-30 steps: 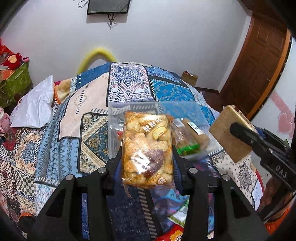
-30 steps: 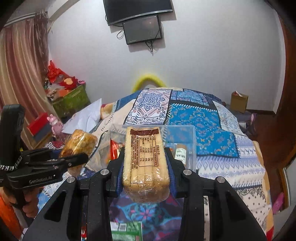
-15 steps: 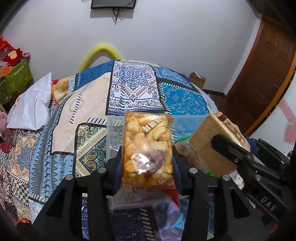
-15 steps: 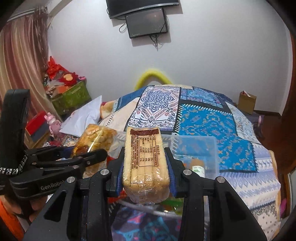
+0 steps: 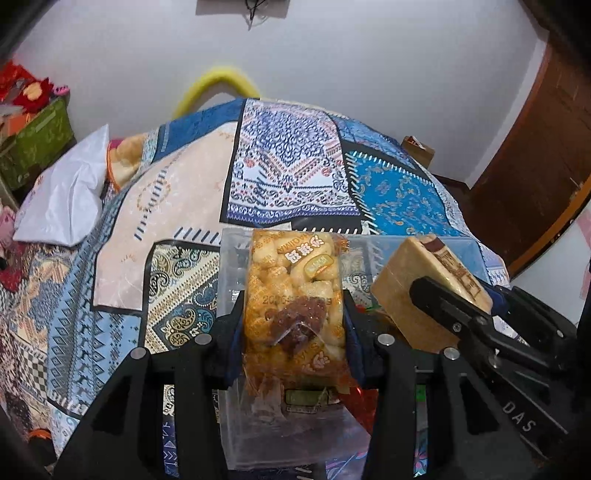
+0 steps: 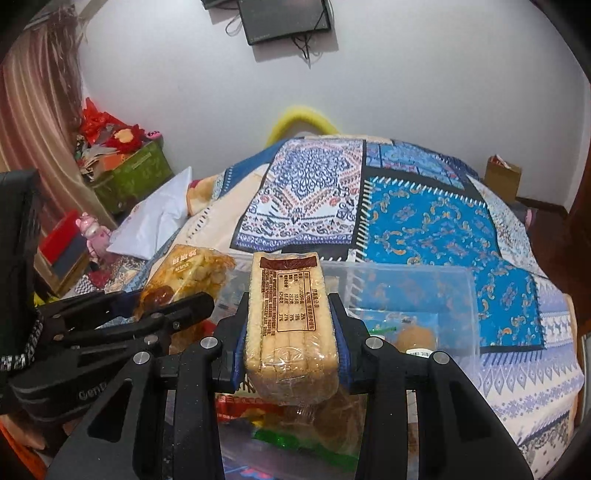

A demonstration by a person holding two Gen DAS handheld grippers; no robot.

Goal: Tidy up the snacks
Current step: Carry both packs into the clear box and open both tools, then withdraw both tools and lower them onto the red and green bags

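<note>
- A bed covered by a patchwork quilt [image 5: 288, 177] in blue, cream and patterned panels fills the room's middle.
- A clear plastic bin [image 6: 454, 295] sits on the quilt, with a few snack packs in it.
- The left gripper [image 5: 295, 314] is clamped on a bag of golden puffed snacks [image 5: 295, 291], held over the bin.
- The right gripper [image 6: 291, 325] is clamped on a wrapped biscuit pack [image 6: 290, 317], also over the bin, beside the left one.
- A white pillow [image 5: 62, 199] lies at the quilt's left edge.
- Behind: a white wall, a dark screen [image 6: 284, 18], a yellow arc [image 5: 218, 85], a green box [image 6: 129, 177], a wooden door [image 5: 535, 155].
</note>
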